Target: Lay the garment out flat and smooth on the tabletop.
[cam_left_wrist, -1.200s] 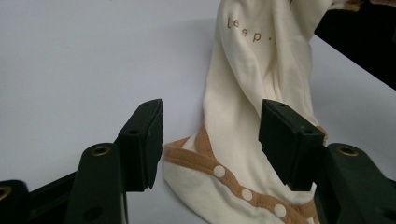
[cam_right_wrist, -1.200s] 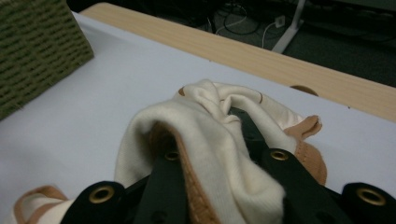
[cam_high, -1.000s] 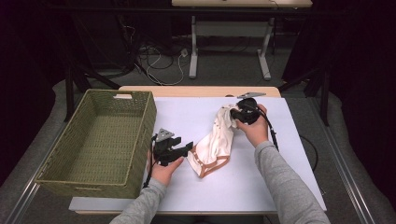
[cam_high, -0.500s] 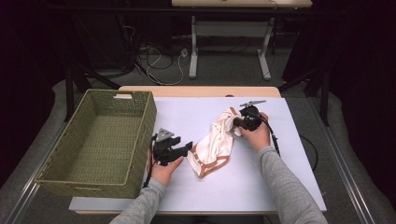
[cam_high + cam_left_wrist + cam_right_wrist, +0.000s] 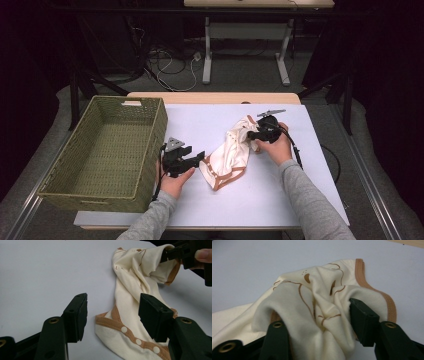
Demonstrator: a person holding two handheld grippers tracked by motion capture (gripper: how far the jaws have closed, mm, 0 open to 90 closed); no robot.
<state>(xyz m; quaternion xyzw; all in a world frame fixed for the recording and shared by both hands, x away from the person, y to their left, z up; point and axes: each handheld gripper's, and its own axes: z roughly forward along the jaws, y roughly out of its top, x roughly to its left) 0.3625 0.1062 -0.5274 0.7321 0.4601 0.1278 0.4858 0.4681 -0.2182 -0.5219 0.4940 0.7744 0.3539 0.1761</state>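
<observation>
A cream baby garment (image 5: 230, 155) with brown trim and white snaps lies crumpled on the white table (image 5: 210, 120). My left gripper (image 5: 200, 157) rests by its near-left end, jaws apart; in the left gripper view the snap-edged hem (image 5: 125, 330) lies between the open jaws (image 5: 112, 312) without touching the pads. My right gripper (image 5: 251, 135) is at the garment's far end. Its jaws have just been opening, and bunched cloth (image 5: 317, 305) still sits loosely between them (image 5: 317, 317), draped over one jaw. The left gripper view shows it at the top right (image 5: 175, 252).
A green woven basket (image 5: 155, 125) stands at the table's left, its inside bare. Bare white tabletop lies beyond and to the right of the garment. Desk legs and cables are on the floor behind the table.
The right gripper sank toward the table with the garment's far end, and its jaws spread apart. The raised cloth settled lower. The left gripper stayed put.
</observation>
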